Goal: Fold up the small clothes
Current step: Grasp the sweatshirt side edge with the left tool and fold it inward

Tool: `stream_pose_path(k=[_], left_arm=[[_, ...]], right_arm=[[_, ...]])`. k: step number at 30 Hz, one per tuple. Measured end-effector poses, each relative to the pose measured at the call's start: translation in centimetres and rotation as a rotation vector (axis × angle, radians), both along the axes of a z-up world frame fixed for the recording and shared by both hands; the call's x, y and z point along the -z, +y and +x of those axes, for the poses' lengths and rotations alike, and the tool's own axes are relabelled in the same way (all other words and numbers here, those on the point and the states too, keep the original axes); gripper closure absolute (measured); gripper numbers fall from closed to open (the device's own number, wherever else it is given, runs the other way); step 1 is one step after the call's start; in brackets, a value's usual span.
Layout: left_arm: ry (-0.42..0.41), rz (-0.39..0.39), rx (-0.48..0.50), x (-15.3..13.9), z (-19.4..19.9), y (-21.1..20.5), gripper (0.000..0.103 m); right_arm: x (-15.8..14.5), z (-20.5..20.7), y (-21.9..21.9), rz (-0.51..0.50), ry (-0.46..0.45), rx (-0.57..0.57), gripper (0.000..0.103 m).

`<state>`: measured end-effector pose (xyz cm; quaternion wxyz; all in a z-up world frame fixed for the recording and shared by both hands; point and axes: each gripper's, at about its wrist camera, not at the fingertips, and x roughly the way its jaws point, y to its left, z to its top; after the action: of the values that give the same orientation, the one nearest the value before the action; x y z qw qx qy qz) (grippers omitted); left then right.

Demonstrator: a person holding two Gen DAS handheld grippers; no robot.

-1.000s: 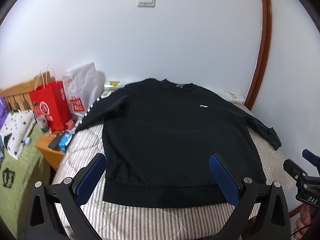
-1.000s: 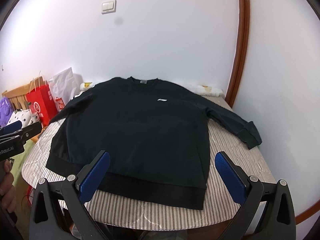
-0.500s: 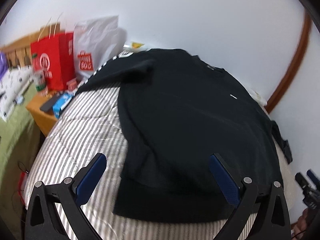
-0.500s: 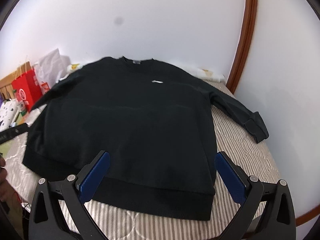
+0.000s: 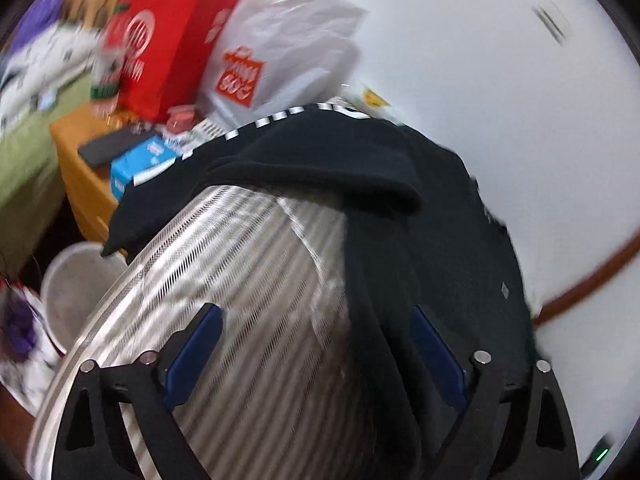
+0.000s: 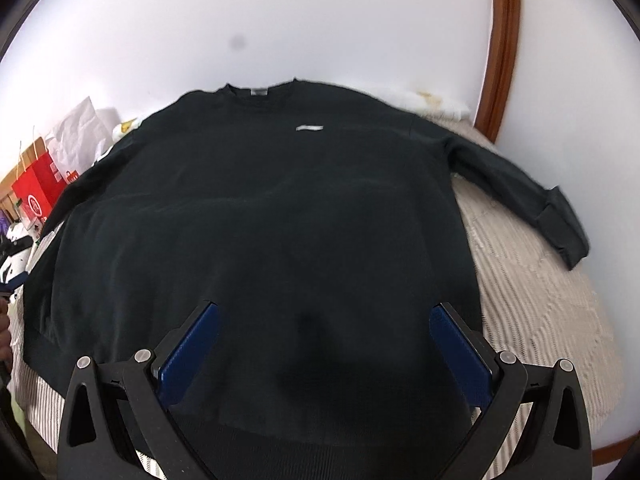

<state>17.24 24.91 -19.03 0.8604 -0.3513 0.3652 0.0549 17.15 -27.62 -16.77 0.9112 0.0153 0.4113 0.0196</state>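
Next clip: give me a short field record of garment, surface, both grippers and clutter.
garment: black sweatshirt, spread flat, front up, unfolded
surface: striped bed cover
left gripper: jaws closing over the sweatshirt's side edge, pads not yet pressing
right gripper: jaws open above the hem area
clutter: red bag, white bag

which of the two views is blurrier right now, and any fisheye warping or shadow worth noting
Left wrist view: heavy motion smear over the red paper bag and striped grey bedcover; the black sweatshirt shows little detail. Right wrist view: much sharper, the sweatshirt's small white chest logo distinct; the brown wooden trim bows from fisheye distortion, and a dark shadow patch lies on the sweatshirt's lower middle.
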Motion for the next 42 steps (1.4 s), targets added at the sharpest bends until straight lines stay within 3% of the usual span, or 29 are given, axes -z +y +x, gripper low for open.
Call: stream_pose_path(k=[10, 12, 13, 16, 17, 19, 23, 25, 29, 33, 37, 42], left_arm=[[-0.072, -0.139, -0.096, 0.1, 6.3, 3.3, 0.019], [-0.075, -0.134, -0.129, 0.2, 7.2, 4.0, 0.030], [-0.069, -0.123, -0.150, 0.2, 7.7, 4.2, 0.035], [-0.017, -0.053, -0.215, 0.0, 9.2, 5.2, 0.068], [0.000, -0.024, -0.228, -0.2, 9.7, 5.5, 0.085], [-0.011, 0.016, -0.238, -1.2, 10.1, 6.0, 0.090], [-0.081, 0.181, -0.209, -5.8, 10.8, 4.6, 0.094], [-0.121, 0.227, -0.168, -8.0, 11.0, 3.2, 0.095], [-0.206, 0.391, -0.055, -13.2, 12.9, -2.4, 0.095], [-0.295, 0.490, 0.142, -15.7, 14.9, -10.3, 0.095], [-0.318, 0.517, 0.364, -14.8, 16.6, -17.7, 0.095], [-0.169, 0.512, 0.573, -9.3, 18.1, -23.8, 0.093]], right_arm=[[1.5, 3.8, -0.4, 0.050, 0.037, 0.016, 0.000], [1.5, 4.3, -0.4, 0.051, 0.033, 0.013, 0.000], [1.4, 4.5, -0.4, 0.051, 0.031, 0.009, 0.000], [1.3, 5.0, -0.4, 0.047, 0.023, 0.005, 0.000], [1.2, 5.1, -0.4, 0.045, 0.020, 0.004, 0.000], [1.1, 5.4, -0.6, 0.045, 0.017, 0.003, 0.000], [0.8, 4.9, -1.1, 0.045, 0.011, -0.009, 0.000], [0.6, 4.8, -1.2, 0.040, 0.004, -0.021, 0.000], [0.3, 4.5, -1.5, 0.022, -0.010, -0.039, 0.000], [-0.1, 3.8, -2.1, 0.029, -0.022, -0.039, 0.000], [-0.1, 2.9, -2.7, 0.023, -0.026, -0.022, 0.000], [0.4, 2.1, -3.4, 0.021, -0.007, -0.006, 0.000]])
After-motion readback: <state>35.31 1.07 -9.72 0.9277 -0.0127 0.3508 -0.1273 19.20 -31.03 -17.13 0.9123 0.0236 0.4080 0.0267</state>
